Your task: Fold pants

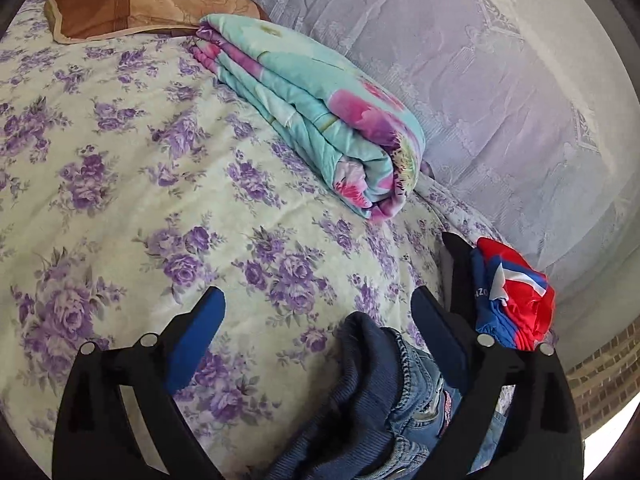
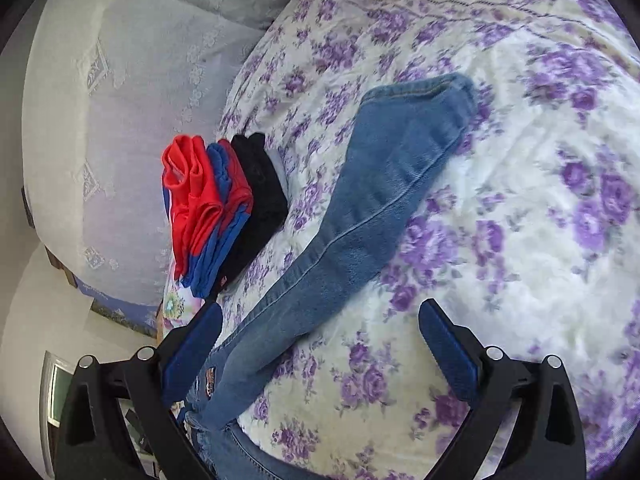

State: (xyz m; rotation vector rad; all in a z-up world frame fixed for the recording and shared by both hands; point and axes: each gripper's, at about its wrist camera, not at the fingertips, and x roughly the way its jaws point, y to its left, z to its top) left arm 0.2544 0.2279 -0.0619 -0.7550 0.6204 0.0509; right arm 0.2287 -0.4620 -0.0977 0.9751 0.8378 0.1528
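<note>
Blue jeans point(image 2: 372, 200) lie stretched across a purple-flowered bed point(image 2: 520, 240), waistband near both tongs. Left tongs point(image 1: 318, 340) and right tongs point(image 2: 320, 344) gape wide, gripping nothing. Folded clothes point(image 2: 216, 208) sit beside the jeans.

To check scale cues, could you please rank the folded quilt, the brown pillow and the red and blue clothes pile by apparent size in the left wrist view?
1. folded quilt, clearly largest.
2. brown pillow.
3. red and blue clothes pile, smallest, though it lies nearest the camera.
</note>
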